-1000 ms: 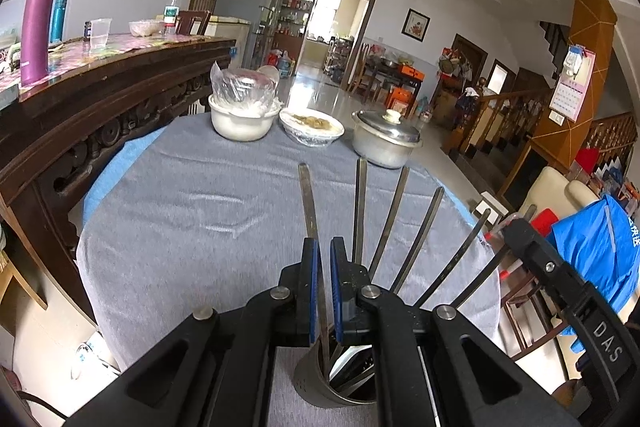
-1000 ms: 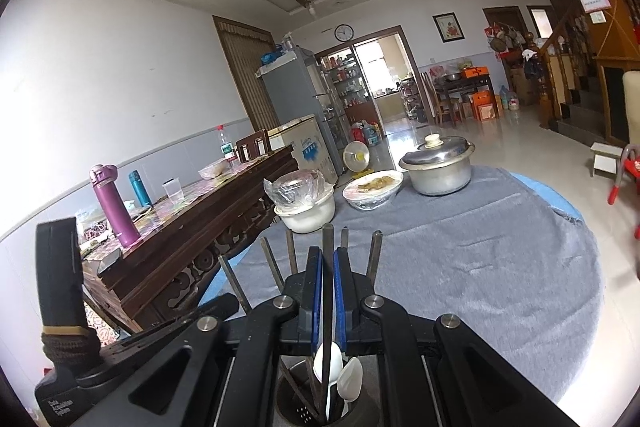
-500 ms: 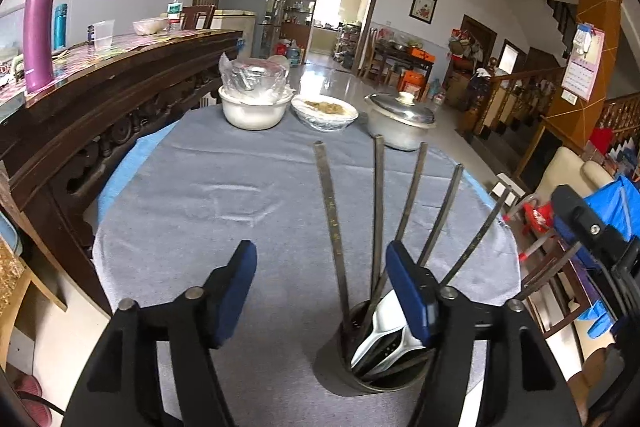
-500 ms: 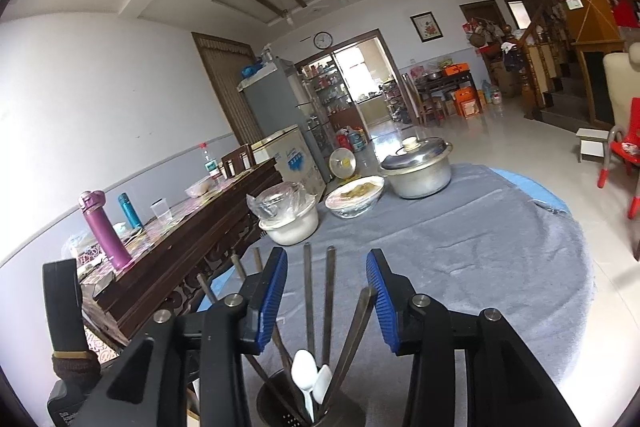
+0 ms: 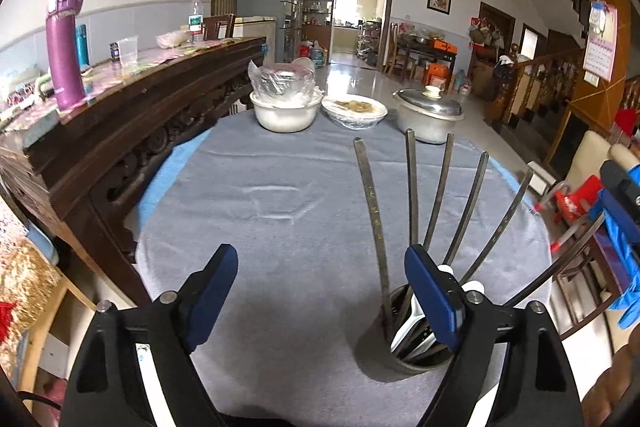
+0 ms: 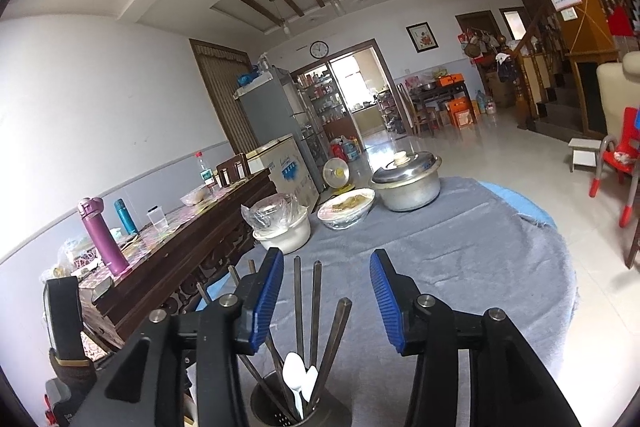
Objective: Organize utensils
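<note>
Holder (image 5: pixel 404 355) with chopsticks (image 5: pixel 412 187) and white spoons (image 6: pixel 298 379) stands near table's near edge, on grey cloth (image 5: pixel 280 211).

Left gripper (image 5: pixel 316 291): jaws just opened wide, nothing between; holder lies right of gap, behind right finger.

Right gripper (image 6: pixel 326 301): jaws just opened partway, two chopsticks upright in gap, untouched. Right looks nearer.

Chopsticks fan upward, long axes near vertical.

Far edge: white bowl (image 5: pixel 284 113), food bowl (image 5: pixel 354 111), lidded pot (image 5: pixel 428 115). Wooden sideboard (image 5: pixel 132 115) along left edge; tiled room beyond.
</note>
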`<state>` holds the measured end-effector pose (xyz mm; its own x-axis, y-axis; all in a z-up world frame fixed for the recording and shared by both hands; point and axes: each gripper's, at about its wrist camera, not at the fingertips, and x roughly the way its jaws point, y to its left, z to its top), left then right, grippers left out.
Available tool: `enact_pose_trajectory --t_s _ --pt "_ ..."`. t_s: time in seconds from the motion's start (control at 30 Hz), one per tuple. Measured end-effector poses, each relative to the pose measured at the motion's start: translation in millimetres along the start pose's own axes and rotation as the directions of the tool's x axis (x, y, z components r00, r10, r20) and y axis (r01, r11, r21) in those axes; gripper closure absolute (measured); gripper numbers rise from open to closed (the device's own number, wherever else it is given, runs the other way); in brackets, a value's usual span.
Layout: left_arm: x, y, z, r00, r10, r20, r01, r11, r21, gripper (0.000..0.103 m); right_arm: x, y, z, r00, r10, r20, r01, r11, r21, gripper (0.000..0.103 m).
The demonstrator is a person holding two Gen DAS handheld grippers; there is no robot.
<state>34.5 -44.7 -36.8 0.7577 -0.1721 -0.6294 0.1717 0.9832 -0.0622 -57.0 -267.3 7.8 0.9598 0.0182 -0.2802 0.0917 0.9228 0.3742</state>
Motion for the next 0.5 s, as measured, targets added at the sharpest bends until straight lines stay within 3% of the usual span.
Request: enact_pose_trajectory --t_s 0.27,0.5 --pt "-15 7 -8 1.000 0.009 -0.013 -0.008 1.000 0.010 0.010 -23 -9 -4 0.999 -0.044 -0.004 0.044 0.999 -0.021 0.053" --pt "-32 4 -12 1.000 0.031 -0.004 -0.031 0.998 0.047 0.010 -26 -15 -17 0.997 -0.032 -0.076 0.032 0.999 0.002 0.053"
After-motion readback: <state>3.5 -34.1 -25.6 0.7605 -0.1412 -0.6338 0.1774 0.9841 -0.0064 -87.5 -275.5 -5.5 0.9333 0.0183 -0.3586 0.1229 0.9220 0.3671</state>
